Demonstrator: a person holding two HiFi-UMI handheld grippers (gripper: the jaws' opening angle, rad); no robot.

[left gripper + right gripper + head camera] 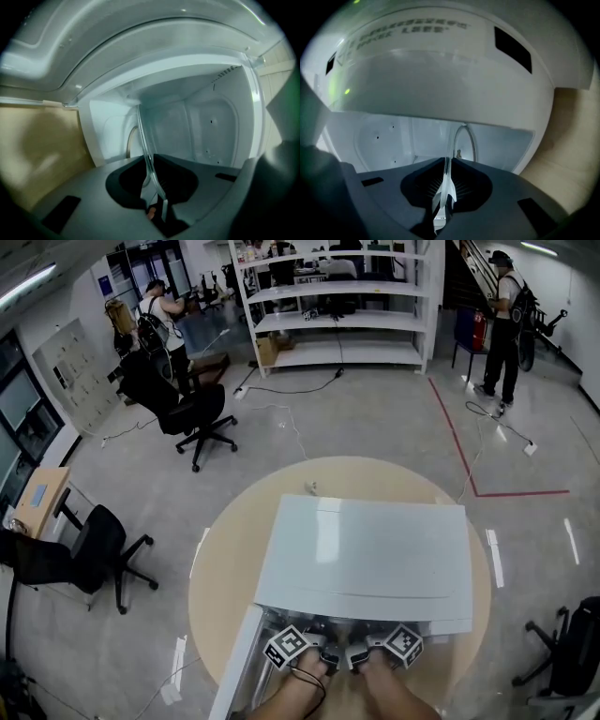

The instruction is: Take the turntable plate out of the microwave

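The clear glass turntable plate [144, 140] stands on edge at the mouth of the white microwave [366, 559]. My left gripper [147, 161] is shut on its rim, and the glass runs up from between the jaws into the cavity. In the right gripper view the plate [446, 176] shows as a thin edge, with my right gripper [446, 161] shut on it. In the head view the left gripper [300, 648] and the right gripper [394, 645] sit side by side at the microwave's front opening, their tips hidden under its top.
The microwave stands on a round wooden table [230, 549], with its door [239, 662] swung open at the front left. The white cavity walls [211, 126] close in around the plate. Office chairs, shelving and people stand far off on the floor.
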